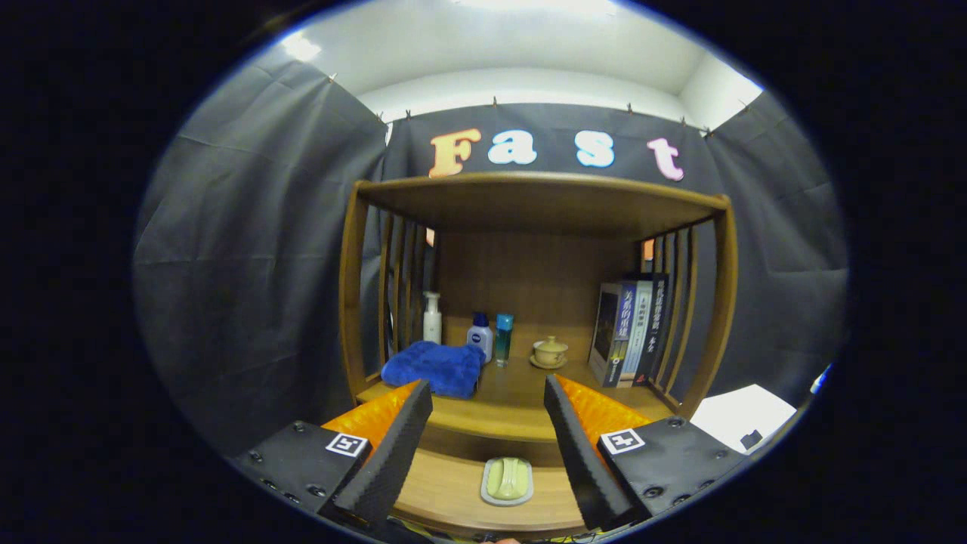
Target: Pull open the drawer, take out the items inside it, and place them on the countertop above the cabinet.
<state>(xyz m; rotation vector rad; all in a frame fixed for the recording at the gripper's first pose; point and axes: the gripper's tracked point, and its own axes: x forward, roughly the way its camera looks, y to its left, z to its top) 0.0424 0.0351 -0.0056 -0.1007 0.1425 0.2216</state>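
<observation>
My gripper [488, 404] is open, its two black fingers [393, 446] spread wide with nothing between the pads. Below and between the fingers lies the pulled-out wooden drawer [446, 491], holding a pale green soap bar in a grey dish [507, 480]. Beyond the fingertips is the cabinet's countertop [514, 393]. On it rests a folded blue towel [434, 368], just ahead of the left finger.
Further back on the countertop stand a white pump bottle [432, 317], a white-and-blue bottle [480, 336], a teal tube [503, 338] and a small lidded cup on a saucer [550, 351]. Upright books [628, 332] fill the right side. Slatted wooden sides and a shelf top [536, 193] enclose the space.
</observation>
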